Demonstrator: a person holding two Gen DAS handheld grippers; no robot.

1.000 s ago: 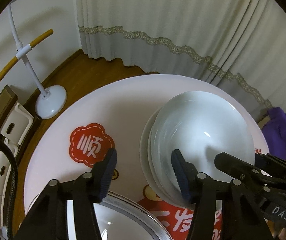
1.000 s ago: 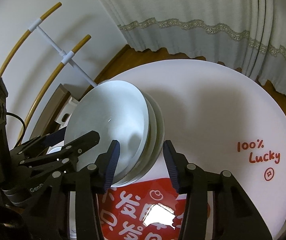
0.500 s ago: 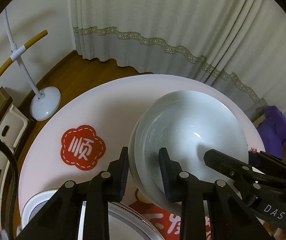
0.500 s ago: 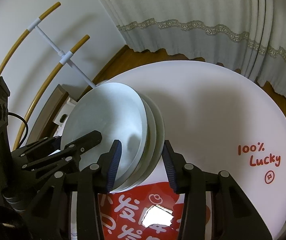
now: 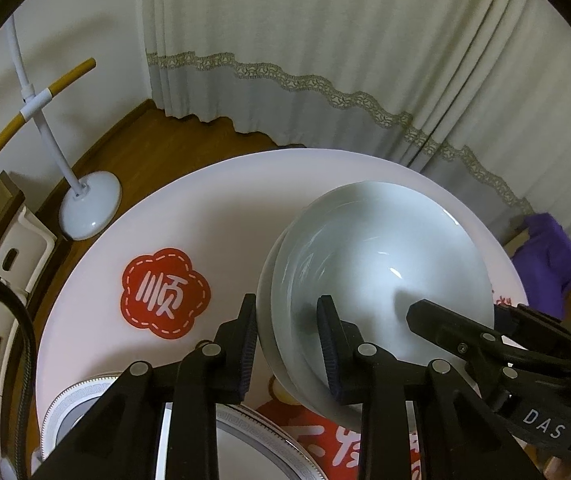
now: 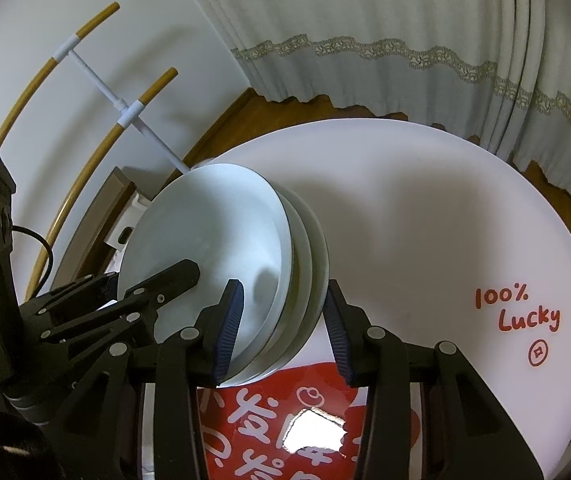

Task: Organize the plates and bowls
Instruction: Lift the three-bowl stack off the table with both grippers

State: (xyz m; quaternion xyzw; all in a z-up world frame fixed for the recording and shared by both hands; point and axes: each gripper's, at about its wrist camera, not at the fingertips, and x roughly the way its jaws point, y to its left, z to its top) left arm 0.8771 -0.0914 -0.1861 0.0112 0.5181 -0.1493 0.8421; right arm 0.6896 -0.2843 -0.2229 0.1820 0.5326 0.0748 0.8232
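A stack of pale white bowls [image 5: 381,276] is tilted above the round white table [image 5: 221,208]. My left gripper [image 5: 287,340] is shut on the stack's near left rim. My right gripper [image 6: 281,328] is shut on the stack's right rim, seen in the right wrist view as layered rims [image 6: 221,256]. Each gripper shows in the other's view, the right one [image 5: 485,340] and the left one [image 6: 125,300]. A plate with a grey patterned rim [image 5: 245,440] lies on the table below my left gripper.
The table carries a red flower sticker [image 5: 164,293], a red printed patch [image 6: 309,424] and "100% Lucky" lettering [image 6: 517,312]. A white floor stand [image 5: 89,204] and curtains [image 5: 365,60] stand behind. A purple cloth [image 5: 549,260] lies at the far right.
My left gripper has closed from wide open onto the stack's rim. The bowl stack has tilted up and lifted slightly between both grippers.
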